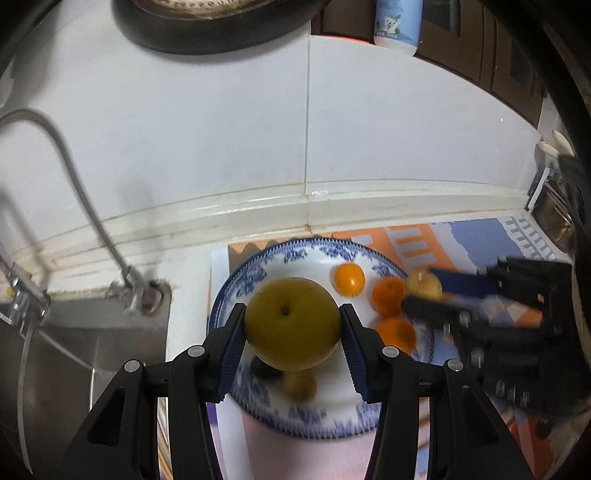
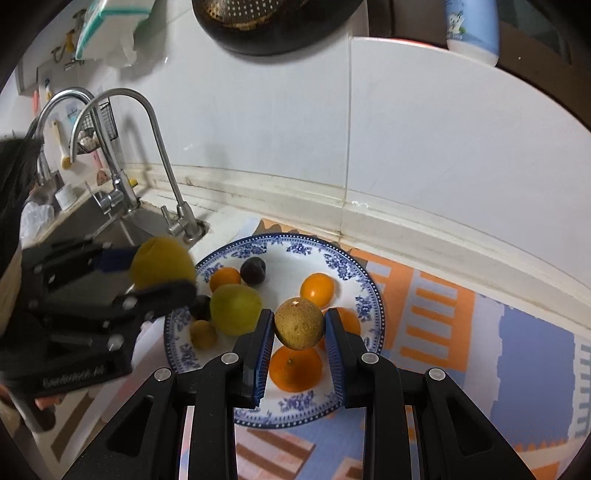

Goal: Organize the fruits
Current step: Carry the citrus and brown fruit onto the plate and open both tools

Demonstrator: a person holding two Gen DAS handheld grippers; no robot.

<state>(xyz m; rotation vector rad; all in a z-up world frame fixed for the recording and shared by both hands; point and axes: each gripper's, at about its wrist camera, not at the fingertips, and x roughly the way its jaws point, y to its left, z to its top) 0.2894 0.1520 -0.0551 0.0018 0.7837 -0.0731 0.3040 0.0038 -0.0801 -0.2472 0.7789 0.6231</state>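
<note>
My left gripper is shut on a large yellow-green fruit and holds it above the blue-and-white plate. My right gripper is shut on a small brownish round fruit, also above the plate. Lying on the plate are several oranges, a yellow-green fruit, two dark plums and a small yellow fruit. In the right wrist view the left gripper hangs over the plate's left rim. In the left wrist view the right gripper comes in from the right, blurred.
The plate rests on an orange and blue patterned mat on a white counter by a tiled wall. Left of it are a steel sink and curved taps. A dark colander and a blue-white bottle sit up high.
</note>
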